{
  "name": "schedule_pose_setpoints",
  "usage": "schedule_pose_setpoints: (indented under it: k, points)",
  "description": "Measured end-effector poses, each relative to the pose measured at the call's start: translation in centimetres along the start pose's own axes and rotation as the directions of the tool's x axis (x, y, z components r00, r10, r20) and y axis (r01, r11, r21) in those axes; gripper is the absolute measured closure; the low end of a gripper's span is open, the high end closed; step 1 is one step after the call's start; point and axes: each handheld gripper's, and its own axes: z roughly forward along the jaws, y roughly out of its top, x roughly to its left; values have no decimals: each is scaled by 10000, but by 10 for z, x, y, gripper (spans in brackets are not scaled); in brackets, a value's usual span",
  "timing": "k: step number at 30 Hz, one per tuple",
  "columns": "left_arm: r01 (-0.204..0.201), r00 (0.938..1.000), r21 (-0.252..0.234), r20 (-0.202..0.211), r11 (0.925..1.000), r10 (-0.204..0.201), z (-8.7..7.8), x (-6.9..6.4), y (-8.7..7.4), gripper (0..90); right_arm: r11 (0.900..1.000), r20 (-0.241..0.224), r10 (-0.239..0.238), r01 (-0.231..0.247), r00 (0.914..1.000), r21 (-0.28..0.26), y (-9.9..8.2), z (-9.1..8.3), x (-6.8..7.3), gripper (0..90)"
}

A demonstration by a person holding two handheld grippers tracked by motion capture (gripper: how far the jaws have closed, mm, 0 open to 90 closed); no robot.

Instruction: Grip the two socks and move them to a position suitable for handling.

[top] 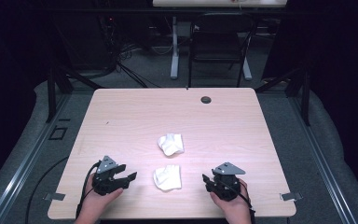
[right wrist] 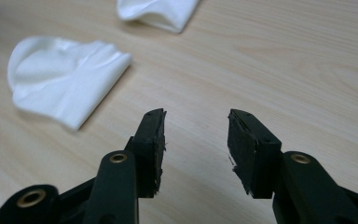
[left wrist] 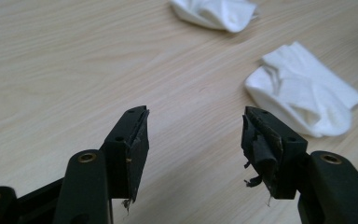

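Two white socks on the table (top: 121, 116): near sock (top: 168, 178) between the grippers, far sock (top: 171, 144) just beyond it. Left gripper (top: 129, 177) released, nothing between the jaws. Right gripper (top: 206, 179) likewise released and bare. Risks: pinching one loose layer, so the sock unfolds on lifting; pushing the soft cloth along smooth wood instead of gripping; snagging frayed pads (left wrist: 261, 140) on fabric.

High view: above, facing forward-down, far. Gripper views: low, close, seemingly facing inward; share two crumpled white cloth socks (top: 168, 177) (left wrist: 303, 91) (right wrist: 63, 77) on pale wooden table (top: 121, 116).
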Motion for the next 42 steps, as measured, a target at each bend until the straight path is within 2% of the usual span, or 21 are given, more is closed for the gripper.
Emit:
schedule_pose_setpoints:
  k: [1,2,3,4,5,6,7,8,9,10,11,13,16,21,24,30,34,35,38,39,42]
  points:
    - [-228,9997,-73,1,9997,228,1,-1,1,410,9984,-64,-571,571,9983,2,1,3,3,563]
    - [-228,9997,-73,1,9997,228,1,-1,1,410,9984,-64,-571,571,9983,2,1,3,3,563]
    - [-394,9992,-111,34,9992,394,2,-2,1,410,9956,-236,-834,843,9962,417,3,8,7,584]
    - [-481,9988,-158,-23,9987,480,4,-2,0,410,9956,-236,-834,843,9962,417,3,8,7,584]
    - [-647,9979,-38,-64,9979,647,9,0,0,418,9958,-263,-743,756,9969,515,3,16,9,581]
    - [-647,9979,-38,-64,9979,647,9,0,0,418,9958,-263,-743,756,9969,515,3,16,9,581]
    - [-613,9981,-42,-114,9981,612,11,2,1,418,9950,-154,-777,785,9969,622,3,18,10,580]
    - [-459,9988,-5,-157,9989,459,12,4,1,426,9949,-245,-775,789,9967,629,3,21,11,599]
    - [-227,9995,117,-209,9997,229,14,6,1,439,9917,-290,-908,930,9954,893,3,27,13,618]
    - [-19,9998,174,-200,9998,23,15,8,0,439,9917,-290,-908,930,9954,893,3,27,13,618]
    - [318,9995,212,29,9993,-319,18,12,-1,468,9890,-289,-1069,1092,9939,996,3,31,15,631]
    - [478,9988,161,108,9987,-480,18,13,-2,472,9894,-299,-1100,1123,9935,925,3,33,18,635]
    - [481,9987,53,170,9988,-482,17,12,-1,488,9900,-318,-1120,1143,9932,825,3,31,19,642]
    - [283,9989,57,369,9996,-285,16,7,0,508,9963,-323,-689,704,9971,498,5,28,19,719]
    - [256,9989,11,383,9997,-257,16,5,0,521,9972,-337,-627,640,9975,383,6,27,21,749]
    - [41,9999,-74,147,10000,-39,15,3,1,543,9955,-411,-799,818,9960,481,10,28,26,770]
    - [244,9990,-116,365,9996,-240,17,0,2,548,9932,-634,-1022,1054,9927,501,12,31,32,767]
    - [114,9991,-20,418,9999,-113,17,-1,3,553,9912,-682,-1171,1209,9908,545,15,31,36,768]
    - [61,9990,-44,436,10000,-59,16,-3,3,575,9909,-850,-1240,1279,9886,428,18,31,41,776]
    - [19,9987,-22,511,10000,-18,16,-5,2,584,9870,-994,-1488,1539,9839,461,22,31,48,777]
    - [15,9984,0,565,10000,-15,16,-7,2,592,9841,-1209,-1653,1717,9788,450,25,32,54,765]
